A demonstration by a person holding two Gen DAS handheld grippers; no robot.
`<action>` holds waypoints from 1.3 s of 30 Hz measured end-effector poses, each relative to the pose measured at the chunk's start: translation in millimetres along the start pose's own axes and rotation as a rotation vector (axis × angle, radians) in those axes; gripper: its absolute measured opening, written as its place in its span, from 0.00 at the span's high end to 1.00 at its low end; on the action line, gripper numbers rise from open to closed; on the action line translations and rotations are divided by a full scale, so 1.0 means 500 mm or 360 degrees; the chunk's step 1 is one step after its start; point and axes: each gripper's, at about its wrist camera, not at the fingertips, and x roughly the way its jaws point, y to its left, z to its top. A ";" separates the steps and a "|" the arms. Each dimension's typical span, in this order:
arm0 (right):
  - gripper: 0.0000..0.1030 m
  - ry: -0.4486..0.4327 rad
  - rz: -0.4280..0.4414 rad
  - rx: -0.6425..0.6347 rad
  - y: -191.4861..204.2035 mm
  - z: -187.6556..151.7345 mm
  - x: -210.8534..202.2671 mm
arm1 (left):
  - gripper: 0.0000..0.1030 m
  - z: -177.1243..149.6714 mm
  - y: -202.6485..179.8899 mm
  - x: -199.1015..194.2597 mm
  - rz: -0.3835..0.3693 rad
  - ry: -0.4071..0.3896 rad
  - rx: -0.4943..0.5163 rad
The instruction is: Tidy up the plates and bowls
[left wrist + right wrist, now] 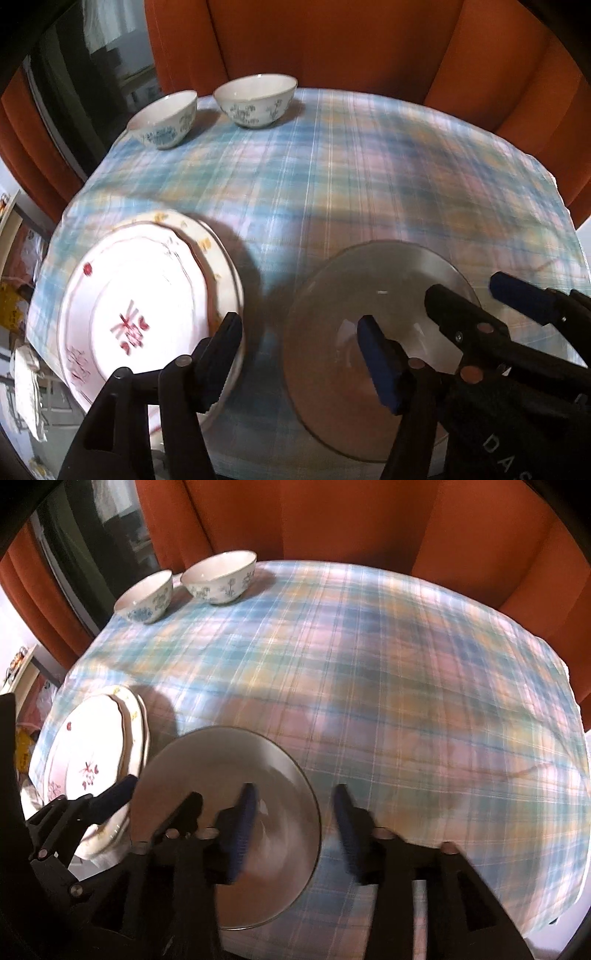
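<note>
Nearest, both tools stand apart and hold nothing: the left tool between the stacked plates and the grey plate, the right tool straddling that plate's rim; two bowls wait unstacked at the desk's far edge

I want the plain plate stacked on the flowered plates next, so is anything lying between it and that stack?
Nothing visible does. Only bare plaid tablecloth shows between the plain plate and the flowered plate stack beside it; the two bowls stand far back.
</note>
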 end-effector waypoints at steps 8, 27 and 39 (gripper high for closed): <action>0.32 -0.0127 -0.0086 0.0035 0.048 0.018 -0.050 | 0.30 0.022 0.066 -0.040 -0.0066 -0.0107 0.0058; 0.32 -0.0236 -0.0044 0.0091 0.313 0.090 -0.062 | 0.30 0.076 0.335 -0.066 -0.0139 -0.0196 0.0041; 0.32 -0.0261 -0.0074 0.0180 0.430 0.174 -0.003 | 0.30 0.161 0.458 -0.015 -0.0096 -0.0202 0.0064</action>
